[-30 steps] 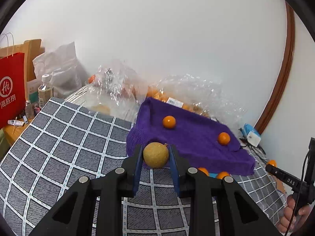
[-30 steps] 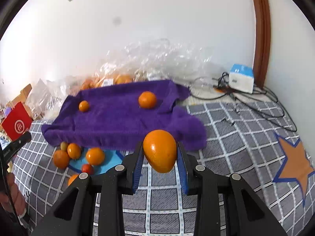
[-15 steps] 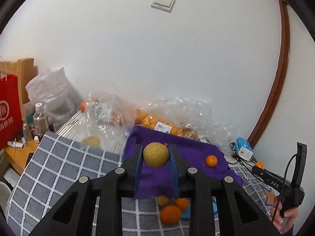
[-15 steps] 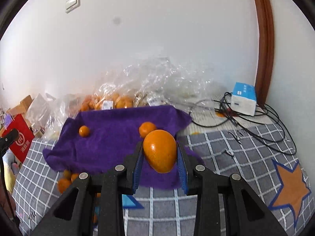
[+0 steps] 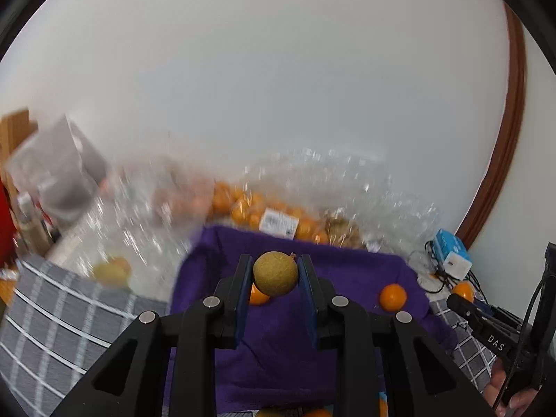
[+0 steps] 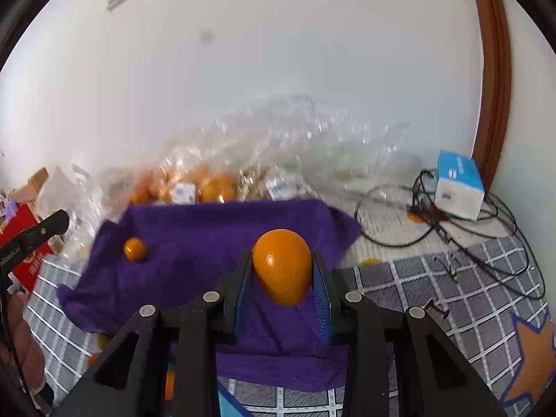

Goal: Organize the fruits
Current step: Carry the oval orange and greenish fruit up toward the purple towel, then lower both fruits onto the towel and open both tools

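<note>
1. Nearest the left wrist camera, the left gripper [image 5: 275, 278] is clamped on a small round tan-brown fruit [image 5: 275, 273], pinched at its sides between the blue pads.
2. Nearest the right wrist camera, the right gripper [image 6: 282, 278] is clamped on an egg-shaped orange [image 6: 281, 266]; its long axis tilts, narrow end down and toward the camera.
3. Directly ahead of and below both grippers lies a purple towel [image 5: 347, 267] on a grey checked cloth [image 5: 52, 312]. Each held fruit hangs above the towel, not touching it.
4. On the towel, the left view shows two small oranges, one [image 5: 392, 297] to the right; the right view shows only one [image 6: 135, 249].
5. Farther back, clear plastic bags of oranges [image 6: 208, 187] lean against the white wall.
6. Only the right view clearly shows the blue-and-white box [image 6: 458, 187] amid black cables.
</note>
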The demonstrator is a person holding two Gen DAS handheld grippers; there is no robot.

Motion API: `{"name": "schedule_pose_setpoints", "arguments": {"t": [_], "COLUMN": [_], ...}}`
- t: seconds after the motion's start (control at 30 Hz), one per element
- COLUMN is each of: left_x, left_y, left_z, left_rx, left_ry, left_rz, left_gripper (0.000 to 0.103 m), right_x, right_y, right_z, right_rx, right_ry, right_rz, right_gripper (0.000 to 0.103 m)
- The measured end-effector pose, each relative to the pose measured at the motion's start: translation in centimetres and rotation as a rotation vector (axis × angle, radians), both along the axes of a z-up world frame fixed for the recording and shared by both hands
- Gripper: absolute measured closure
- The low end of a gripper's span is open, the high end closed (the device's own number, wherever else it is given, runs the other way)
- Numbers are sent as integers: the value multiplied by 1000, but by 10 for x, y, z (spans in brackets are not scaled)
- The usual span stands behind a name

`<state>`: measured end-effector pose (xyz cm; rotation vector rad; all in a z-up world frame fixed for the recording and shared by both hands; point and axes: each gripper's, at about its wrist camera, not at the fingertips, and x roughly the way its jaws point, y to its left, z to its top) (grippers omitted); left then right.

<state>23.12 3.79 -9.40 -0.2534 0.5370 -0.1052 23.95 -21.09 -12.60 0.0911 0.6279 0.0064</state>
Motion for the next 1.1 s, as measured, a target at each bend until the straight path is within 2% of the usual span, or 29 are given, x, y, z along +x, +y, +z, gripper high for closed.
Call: {"name": "schedule_pose_setpoints", "arguments": {"t": [0.1,0.27,0.4,0.6,0.77,1.1], "left_x": [10,13,13,25,30,34], "left_y": [0,4,2,1,3,4], "left_z": [-20,-29,-30,-42,-49,-57], "left_rx": [4,-4,22,27,29,23], "left_ry": [78,94,86,145,193,225], "left_rz": [-5,16,24,36,40,51], "left_gripper": [78,78,78,78,78,78], "right_x": [11,20,22,27,30,33], "right_y": [1,-1,-1,0,4,13], "right_z": [-20,-34,-39,-48,-56,-65], "right_rx": [-59,-52,-37,-17,-47,-88], "right_ry": [54,90,91,117,148,178], "right_rz": [-10,-2,3,7,14,33], "right_gripper": [71,71,71,71,71,70]}}
